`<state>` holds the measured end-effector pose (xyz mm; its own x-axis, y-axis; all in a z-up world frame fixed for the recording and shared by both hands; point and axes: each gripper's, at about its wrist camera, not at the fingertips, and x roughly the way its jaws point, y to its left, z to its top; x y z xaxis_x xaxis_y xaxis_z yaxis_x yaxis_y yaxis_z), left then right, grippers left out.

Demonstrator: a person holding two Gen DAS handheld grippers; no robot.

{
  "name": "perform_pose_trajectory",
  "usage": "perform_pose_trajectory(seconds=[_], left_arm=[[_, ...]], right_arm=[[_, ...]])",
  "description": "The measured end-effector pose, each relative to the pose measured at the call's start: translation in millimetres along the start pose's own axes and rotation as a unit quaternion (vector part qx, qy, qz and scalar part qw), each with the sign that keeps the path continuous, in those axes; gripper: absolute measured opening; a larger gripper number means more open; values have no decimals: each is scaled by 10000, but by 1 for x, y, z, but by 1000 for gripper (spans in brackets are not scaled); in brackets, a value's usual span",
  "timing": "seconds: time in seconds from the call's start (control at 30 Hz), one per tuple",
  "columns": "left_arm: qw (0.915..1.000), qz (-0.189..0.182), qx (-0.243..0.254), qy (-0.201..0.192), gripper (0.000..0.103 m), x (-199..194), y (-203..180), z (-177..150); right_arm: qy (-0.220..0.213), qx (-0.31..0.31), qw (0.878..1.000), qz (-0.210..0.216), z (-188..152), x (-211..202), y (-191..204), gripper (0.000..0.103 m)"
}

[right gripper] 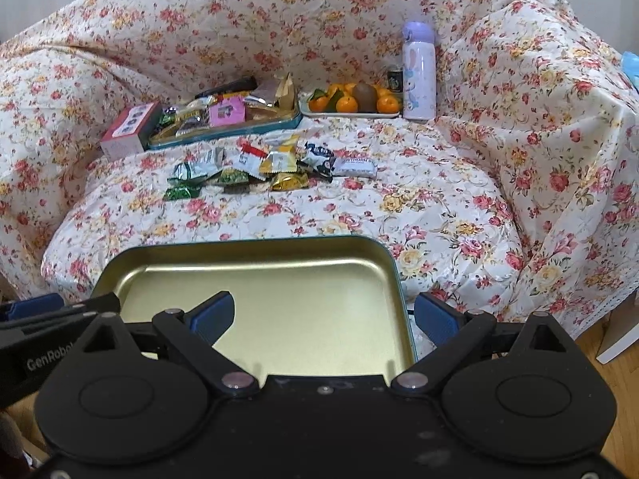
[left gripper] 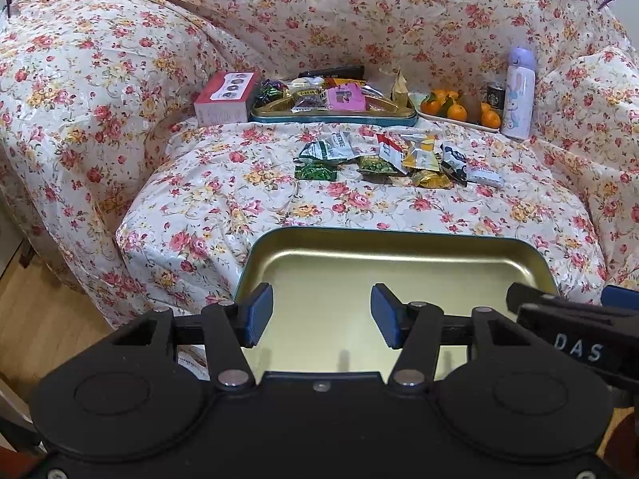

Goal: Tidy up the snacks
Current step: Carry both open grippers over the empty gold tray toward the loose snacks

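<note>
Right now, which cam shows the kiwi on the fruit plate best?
Right wrist view. The kiwi sits unobstructed among the oranges on the fruit plate. In the left wrist view only a brownish patch shows behind the oranges, hard to recognise as a kiwi.

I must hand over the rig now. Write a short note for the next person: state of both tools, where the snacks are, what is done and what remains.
Left tool: open, holds nothing, above the empty gold tin at the near edge.
Right tool: open, holds nothing, over the right side of the same tin.
Loose snack packets: a small heap on the flowered cloth, in the middle, apart from the empty tin.
Far tin: already full of mixed snacks, with a pink box to its left.
Done: nothing yet in the near tin.
Left: probably move the loose packets into a tin, one by one.
</note>
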<state>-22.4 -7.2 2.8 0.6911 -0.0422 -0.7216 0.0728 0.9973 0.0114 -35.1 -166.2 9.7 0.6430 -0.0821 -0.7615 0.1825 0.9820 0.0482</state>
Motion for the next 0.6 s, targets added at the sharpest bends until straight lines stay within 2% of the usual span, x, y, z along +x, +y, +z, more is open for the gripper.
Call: perform_pose_trajectory(seconds=[0.2, 0.6], left_arm=[[10000, 1, 26, 0, 60, 0, -1, 0], [10000, -7, 27, -3, 60, -1, -1, 0]], right_arm=[[128, -34, 9999, 52, -2, 4, 2, 102], [129, -12, 9991, -405, -4, 9, 6, 103]])
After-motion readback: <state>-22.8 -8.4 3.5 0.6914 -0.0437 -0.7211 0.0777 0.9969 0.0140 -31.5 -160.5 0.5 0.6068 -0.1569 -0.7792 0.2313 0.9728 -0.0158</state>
